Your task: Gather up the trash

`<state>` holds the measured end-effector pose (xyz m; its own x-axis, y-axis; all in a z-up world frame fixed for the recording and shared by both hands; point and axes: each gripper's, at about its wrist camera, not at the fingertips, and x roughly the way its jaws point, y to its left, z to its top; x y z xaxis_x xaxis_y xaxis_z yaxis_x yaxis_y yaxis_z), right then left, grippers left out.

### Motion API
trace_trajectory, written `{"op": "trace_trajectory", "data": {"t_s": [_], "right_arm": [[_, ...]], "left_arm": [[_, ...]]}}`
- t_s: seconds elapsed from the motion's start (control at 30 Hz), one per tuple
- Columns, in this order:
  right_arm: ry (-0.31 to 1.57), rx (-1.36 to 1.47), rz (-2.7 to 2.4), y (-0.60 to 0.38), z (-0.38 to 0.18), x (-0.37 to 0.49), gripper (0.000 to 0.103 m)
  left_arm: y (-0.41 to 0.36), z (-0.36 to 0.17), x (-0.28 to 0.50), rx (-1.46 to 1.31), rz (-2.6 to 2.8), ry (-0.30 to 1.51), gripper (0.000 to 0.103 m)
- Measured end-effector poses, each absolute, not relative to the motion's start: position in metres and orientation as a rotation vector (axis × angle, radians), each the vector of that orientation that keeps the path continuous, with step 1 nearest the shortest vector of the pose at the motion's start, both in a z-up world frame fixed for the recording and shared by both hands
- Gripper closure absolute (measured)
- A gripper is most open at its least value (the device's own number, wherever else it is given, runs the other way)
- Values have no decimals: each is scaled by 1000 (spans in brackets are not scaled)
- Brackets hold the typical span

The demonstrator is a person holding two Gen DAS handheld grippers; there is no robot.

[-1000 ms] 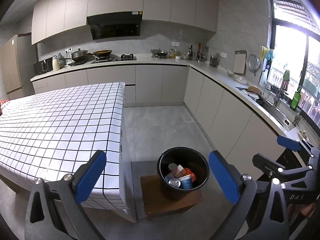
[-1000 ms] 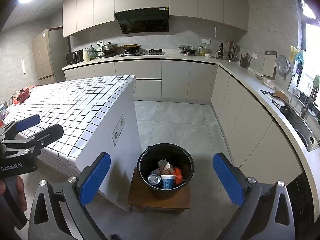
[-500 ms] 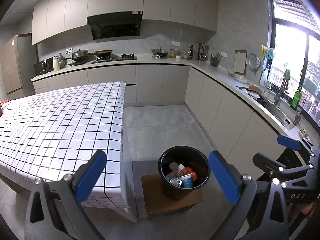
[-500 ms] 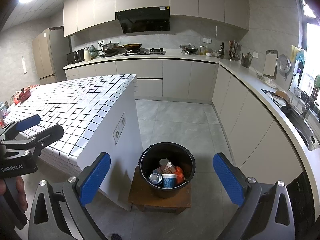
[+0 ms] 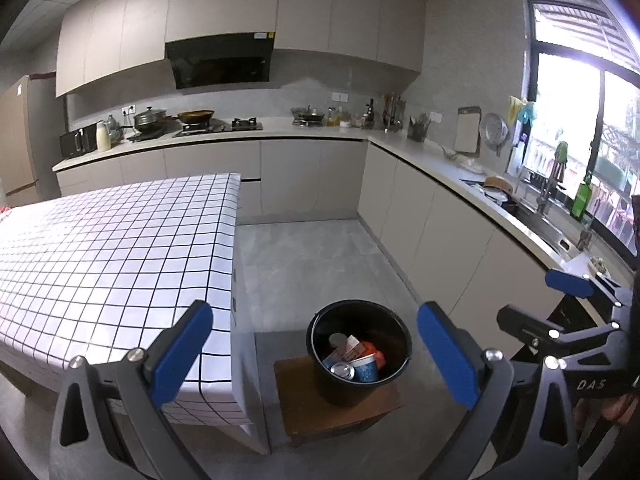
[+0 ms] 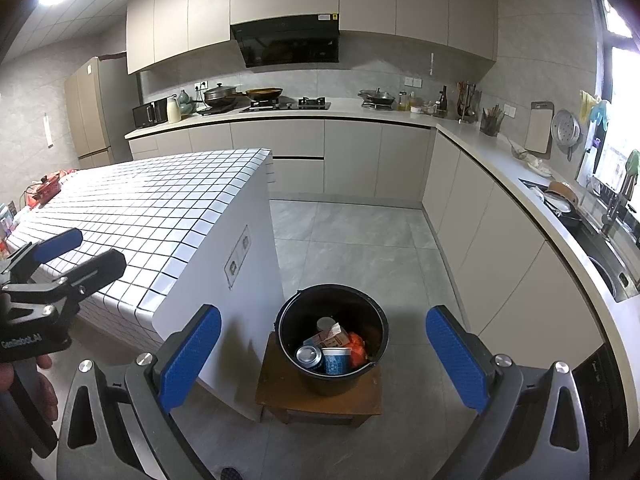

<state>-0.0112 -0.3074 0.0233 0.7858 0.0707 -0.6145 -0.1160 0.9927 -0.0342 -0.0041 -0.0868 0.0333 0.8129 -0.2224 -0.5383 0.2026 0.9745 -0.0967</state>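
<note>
bucket (image 6: 376,316) bottom hidden under trash (image 6: 332,350)

Both views edge slightly: the black bucket (image 5: 359,350) (image 6: 333,336) on the stool (image 6: 320,396) sits a little further right in each frame.

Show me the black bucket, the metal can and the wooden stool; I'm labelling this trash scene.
black bucket (image 6: 362,296): right wrist view, far rim.
metal can (image 6: 309,355): right wrist view, its top.
wooden stool (image 5: 304,412): left wrist view, bare seat.
</note>
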Motion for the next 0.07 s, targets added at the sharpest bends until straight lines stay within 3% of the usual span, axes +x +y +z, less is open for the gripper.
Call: {"op": "trace_trajectory", "data": {"t_s": [0.07], "right_arm": [[660, -71, 101, -307, 24, -12, 0]], "left_arm": [[-86, 33, -3, -44, -226, 586, 0]]}}
